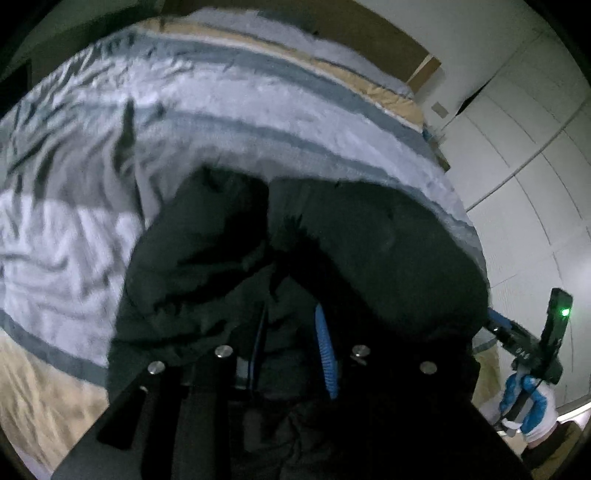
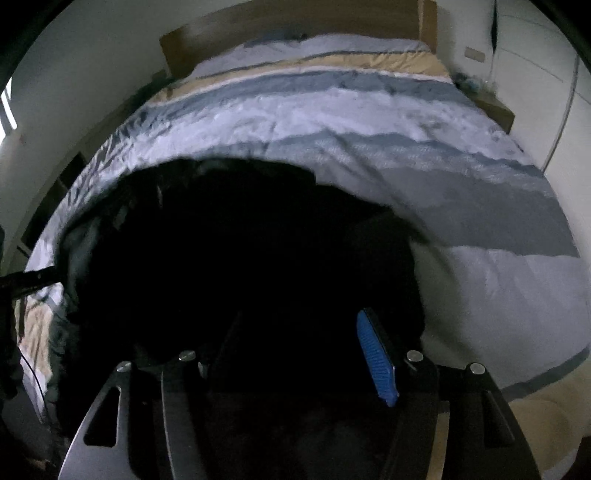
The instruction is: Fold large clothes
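A large dark padded jacket [image 1: 332, 236] lies bunched at the near end of a bed. My left gripper [image 1: 295, 332] is shut on a fold of the jacket; one blue pad [image 1: 327, 354] shows, the other finger is buried in cloth. My right gripper [image 2: 295, 354] also grips the jacket [image 2: 229, 258], with dark cloth filling the gap between its fingers and one blue pad [image 2: 375, 358] showing. The right gripper also shows in the left wrist view [image 1: 532, 347], held by a gloved hand at the jacket's right edge.
The bed carries a striped duvet [image 2: 369, 122] in white, grey and tan, with a wooden headboard [image 2: 295, 22] behind. White wardrobe doors [image 1: 535, 147] stand to the right of the bed. A wall and shelving stand on the left [image 2: 55, 177].
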